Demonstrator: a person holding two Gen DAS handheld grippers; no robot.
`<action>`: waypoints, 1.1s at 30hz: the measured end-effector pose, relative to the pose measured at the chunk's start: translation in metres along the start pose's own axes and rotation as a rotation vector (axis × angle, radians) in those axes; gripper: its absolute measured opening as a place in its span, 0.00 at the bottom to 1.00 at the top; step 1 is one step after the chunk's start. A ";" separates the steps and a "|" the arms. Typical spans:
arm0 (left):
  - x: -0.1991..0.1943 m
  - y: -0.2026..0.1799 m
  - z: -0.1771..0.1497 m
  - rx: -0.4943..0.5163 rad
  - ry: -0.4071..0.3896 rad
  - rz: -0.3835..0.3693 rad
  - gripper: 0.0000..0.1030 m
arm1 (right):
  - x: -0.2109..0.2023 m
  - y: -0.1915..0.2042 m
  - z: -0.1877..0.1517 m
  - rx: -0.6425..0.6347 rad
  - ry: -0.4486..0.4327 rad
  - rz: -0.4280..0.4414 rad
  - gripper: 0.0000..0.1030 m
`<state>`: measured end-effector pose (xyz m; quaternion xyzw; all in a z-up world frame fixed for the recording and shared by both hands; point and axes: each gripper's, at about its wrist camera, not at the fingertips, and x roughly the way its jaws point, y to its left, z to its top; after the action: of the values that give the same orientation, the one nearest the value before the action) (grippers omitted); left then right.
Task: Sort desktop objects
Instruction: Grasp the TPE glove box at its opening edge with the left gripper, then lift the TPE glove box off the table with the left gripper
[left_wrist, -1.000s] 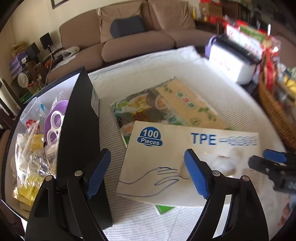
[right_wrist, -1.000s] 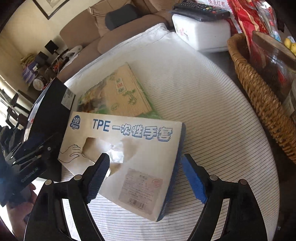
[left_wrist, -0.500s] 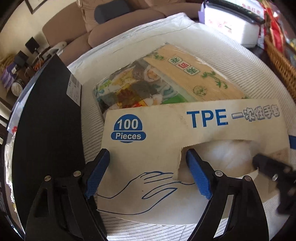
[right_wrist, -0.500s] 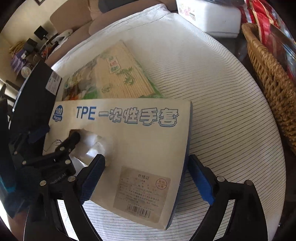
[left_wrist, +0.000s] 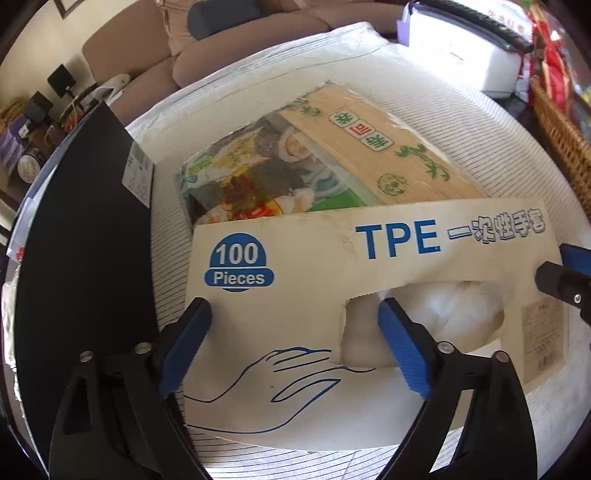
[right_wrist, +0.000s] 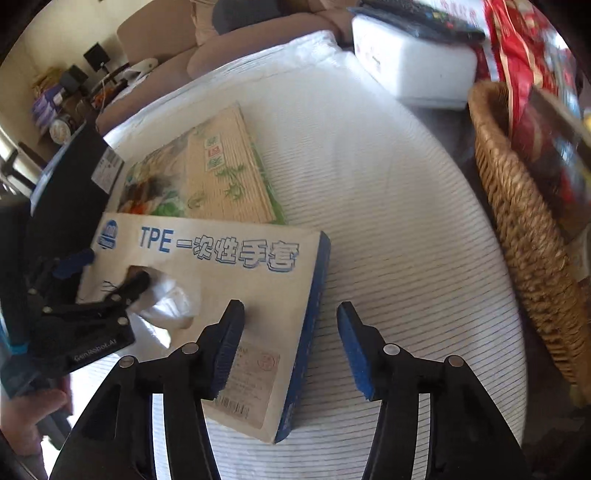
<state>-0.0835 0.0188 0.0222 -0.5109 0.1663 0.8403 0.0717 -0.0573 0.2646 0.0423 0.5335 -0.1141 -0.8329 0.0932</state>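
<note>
left tool (left_wrist: 293, 343) wide, just opening – over glove box (left_wrist: 369, 314) | right tool (right_wrist: 291, 347) closing, astride its edge

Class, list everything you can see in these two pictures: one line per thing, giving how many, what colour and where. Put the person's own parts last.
Glove box: one, cream with blue print, on the table nearest the cameras, partly over the mat pack.
Mat pack: one, tan and green, flat behind the glove box.
Black box: one, black, standing left of the glove box.
Tablecloth: one, white with thin stripes, covering the table.
Basket: one, brown wicker, right edge.
White case: one, white, far right.
Sofa: one, brown, behind.
Left tool: one, black with blue pads, open over the glove box's left end.
Right tool: one, black and blue, straddling the box's right edge, having just been closing.
</note>
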 end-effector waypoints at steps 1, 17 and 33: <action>0.000 0.001 0.000 -0.002 0.001 0.004 0.94 | 0.000 -0.003 0.000 0.028 0.006 0.016 0.62; 0.002 0.005 0.002 -0.032 0.019 0.036 1.00 | 0.026 0.040 -0.004 -0.066 0.051 -0.045 0.90; 0.010 0.008 -0.004 -0.206 0.143 -0.214 0.98 | -0.004 -0.037 0.007 0.069 0.090 0.080 0.78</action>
<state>-0.0869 0.0096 0.0129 -0.5888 0.0287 0.8020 0.0963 -0.0635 0.3018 0.0384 0.5683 -0.1598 -0.7993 0.1129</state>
